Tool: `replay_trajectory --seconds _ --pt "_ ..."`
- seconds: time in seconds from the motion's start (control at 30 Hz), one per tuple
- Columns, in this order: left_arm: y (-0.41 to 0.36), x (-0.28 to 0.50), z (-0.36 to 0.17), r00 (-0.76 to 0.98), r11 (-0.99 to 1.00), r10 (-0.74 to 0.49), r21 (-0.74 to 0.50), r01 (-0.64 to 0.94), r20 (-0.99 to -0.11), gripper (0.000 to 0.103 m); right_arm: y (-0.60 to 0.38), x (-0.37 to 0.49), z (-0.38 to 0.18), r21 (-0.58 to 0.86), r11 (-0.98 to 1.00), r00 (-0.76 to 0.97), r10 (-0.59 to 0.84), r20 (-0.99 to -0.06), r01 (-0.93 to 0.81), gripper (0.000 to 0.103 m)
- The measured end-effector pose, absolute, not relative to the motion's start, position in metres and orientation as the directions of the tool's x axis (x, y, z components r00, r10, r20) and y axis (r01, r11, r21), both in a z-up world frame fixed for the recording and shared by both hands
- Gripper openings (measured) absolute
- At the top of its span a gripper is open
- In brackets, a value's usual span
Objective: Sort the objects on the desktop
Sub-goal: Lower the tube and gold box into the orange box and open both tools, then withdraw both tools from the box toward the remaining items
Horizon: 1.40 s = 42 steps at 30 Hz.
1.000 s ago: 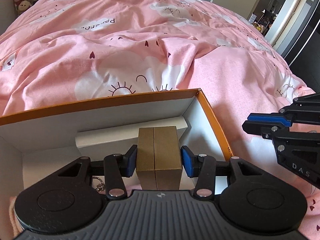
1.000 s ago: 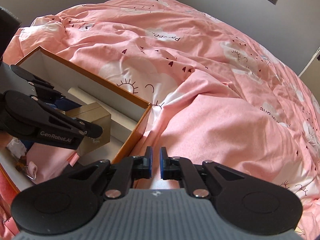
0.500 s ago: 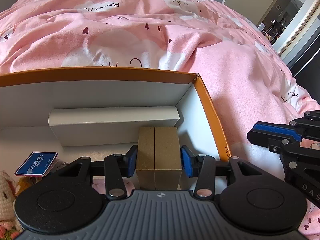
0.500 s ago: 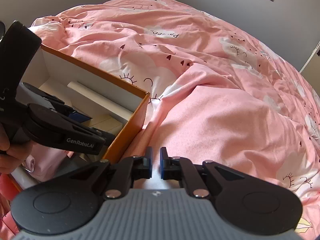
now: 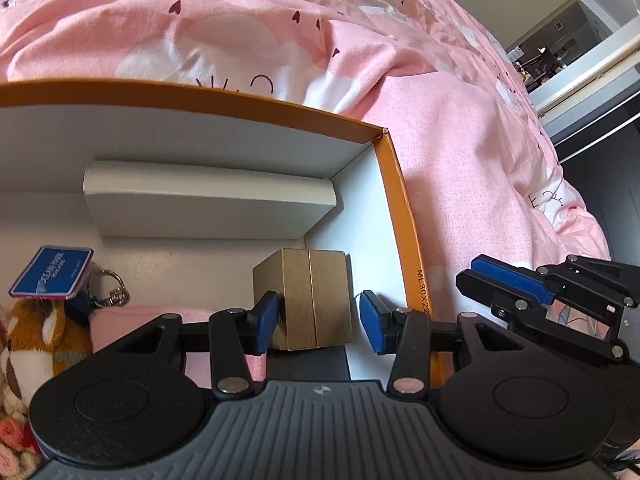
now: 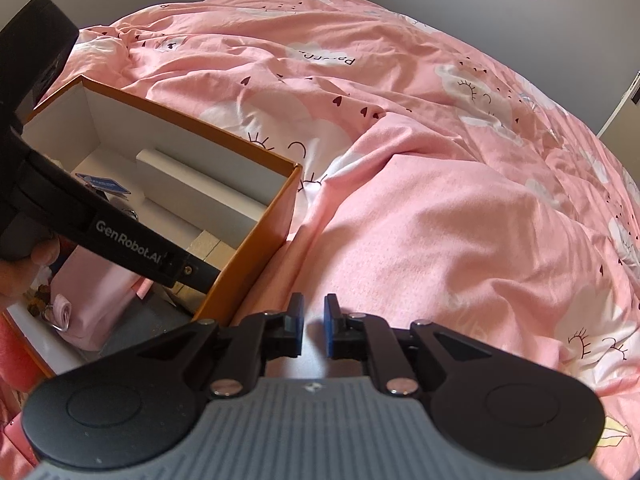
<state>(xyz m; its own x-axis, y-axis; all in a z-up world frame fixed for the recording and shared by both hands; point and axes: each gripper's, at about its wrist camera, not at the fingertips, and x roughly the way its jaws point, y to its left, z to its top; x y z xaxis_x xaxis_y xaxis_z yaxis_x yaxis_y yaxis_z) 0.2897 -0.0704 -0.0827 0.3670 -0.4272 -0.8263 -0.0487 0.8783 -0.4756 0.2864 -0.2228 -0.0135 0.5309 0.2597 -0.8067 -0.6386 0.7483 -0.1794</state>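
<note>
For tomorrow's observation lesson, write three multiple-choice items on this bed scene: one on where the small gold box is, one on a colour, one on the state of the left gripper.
1. Where is the gold box?
A. On the bedspread
B. Inside the orange box, near its right wall
C. In the right gripper

2. What colour are the gripper pads?
A. Blue
B. Red
C. Green

3. How is the left gripper?
A. Shut on the gold box
B. Out of view
C. Open, a finger on each side of the gold box

Answers: 1 B, it stands on the white floor by the orange wall. 2 A, both pads show blue. 3 C, a gap shows beside the right pad.
</note>
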Motion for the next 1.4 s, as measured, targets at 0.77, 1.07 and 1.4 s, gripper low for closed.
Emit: replay_trajectory --seconds 0.77,1.07,1.4 --pt "-0.065 0.236 -0.022 0.468 0.951 -0.299 -0.303 0.068 -0.832 0.05 -0.211 0.239 0.014 -0.249 0.715 0.567 0.244 -0.787 -0.653 0.014" --pt "-0.05 0.188 0.004 0.516 0.965 -0.259 -0.243 0.099 -0.817 0.05 -0.197 0.199 0.023 -0.272 0.695 0.583 0.255 -0.771 -0.665 0.019" --pt "-0.029 0.135 0.03 0.6 0.97 -0.244 -0.192 0.15 -0.762 0.05 -0.186 0.16 0.03 -0.243 0.729 0.606 0.284 -0.743 -0.64 0.03"
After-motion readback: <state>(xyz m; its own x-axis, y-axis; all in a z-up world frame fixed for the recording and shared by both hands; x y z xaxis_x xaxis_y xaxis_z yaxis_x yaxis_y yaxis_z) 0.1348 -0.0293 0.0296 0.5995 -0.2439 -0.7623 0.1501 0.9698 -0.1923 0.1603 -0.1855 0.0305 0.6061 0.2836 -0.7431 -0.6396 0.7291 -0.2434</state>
